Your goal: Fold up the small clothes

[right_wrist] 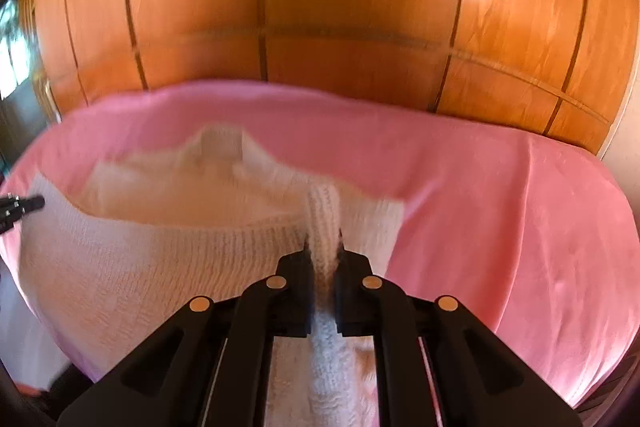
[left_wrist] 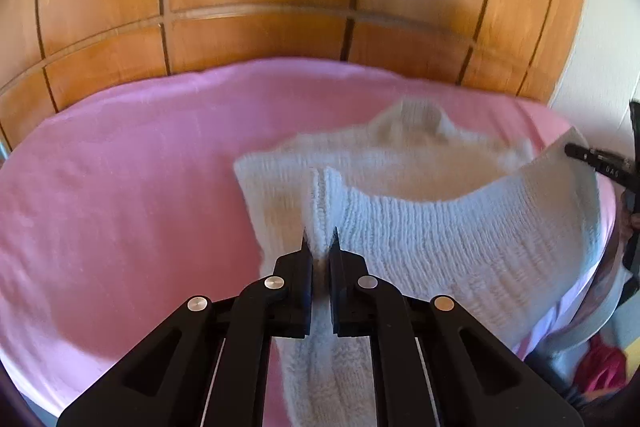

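Observation:
A white knitted sweater [left_wrist: 440, 227] lies on the pink cover [left_wrist: 120, 187] with its collar toward the far side. Its near hem is lifted between both grippers. My left gripper [left_wrist: 320, 243] is shut on the hem's left corner, knit pinched between its fingers. My right gripper [right_wrist: 323, 247] is shut on the hem's right corner of the sweater [right_wrist: 140, 267]. The right gripper's tip shows at the right edge of the left wrist view [left_wrist: 596, 159]; the left gripper's tip shows at the left edge of the right wrist view [right_wrist: 22, 207].
The pink cover [right_wrist: 500, 227] spreads over a bed-like surface. A wooden panelled wardrobe [left_wrist: 260, 15] stands right behind it. Something pink and a grey shape [left_wrist: 600, 363] lie low at the right beyond the cover's edge.

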Action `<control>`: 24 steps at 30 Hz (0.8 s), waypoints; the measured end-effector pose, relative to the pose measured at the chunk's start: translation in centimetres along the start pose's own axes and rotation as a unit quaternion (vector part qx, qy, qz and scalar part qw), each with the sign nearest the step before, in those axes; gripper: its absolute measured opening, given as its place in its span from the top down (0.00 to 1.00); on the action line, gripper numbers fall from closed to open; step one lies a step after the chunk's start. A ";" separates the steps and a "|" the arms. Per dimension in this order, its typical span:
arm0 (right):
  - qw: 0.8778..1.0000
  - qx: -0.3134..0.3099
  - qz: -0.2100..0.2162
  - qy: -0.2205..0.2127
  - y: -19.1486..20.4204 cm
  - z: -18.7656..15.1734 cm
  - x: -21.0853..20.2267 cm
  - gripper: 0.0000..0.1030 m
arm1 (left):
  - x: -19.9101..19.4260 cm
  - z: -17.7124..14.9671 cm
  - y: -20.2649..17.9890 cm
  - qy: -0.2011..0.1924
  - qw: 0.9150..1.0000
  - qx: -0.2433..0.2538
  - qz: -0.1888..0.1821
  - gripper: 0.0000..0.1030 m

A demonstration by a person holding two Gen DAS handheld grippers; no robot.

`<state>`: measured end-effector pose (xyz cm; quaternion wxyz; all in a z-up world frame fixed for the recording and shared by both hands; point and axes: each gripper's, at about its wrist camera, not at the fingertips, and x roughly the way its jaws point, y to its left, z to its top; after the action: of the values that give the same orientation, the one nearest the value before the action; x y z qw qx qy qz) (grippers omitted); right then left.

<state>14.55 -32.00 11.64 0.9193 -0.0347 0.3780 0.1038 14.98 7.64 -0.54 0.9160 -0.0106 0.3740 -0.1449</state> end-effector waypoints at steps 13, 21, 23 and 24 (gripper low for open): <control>0.995 0.070 -0.053 0.047 -3.8 7.0 13.6 0.94 | 12.2 9.8 3.4 0.048 0.996 -0.054 0.057 0.95; 0.988 0.078 -0.073 0.107 -4.2 4.3 19.3 0.91 | 19.9 8.8 3.0 0.120 0.983 -0.032 0.132 0.93; 0.989 0.082 -0.080 0.098 -4.6 4.7 18.4 0.68 | 19.1 9.3 2.8 0.113 0.984 -0.033 0.137 0.86; 0.990 0.082 -0.080 0.087 -4.7 5.0 17.6 0.63 | 18.5 9.4 2.7 0.106 0.983 -0.038 0.143 0.82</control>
<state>31.21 -32.94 2.73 0.8880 0.0016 0.4599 -0.0044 34.68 4.32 -6.70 0.8812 0.0234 0.4722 0.0015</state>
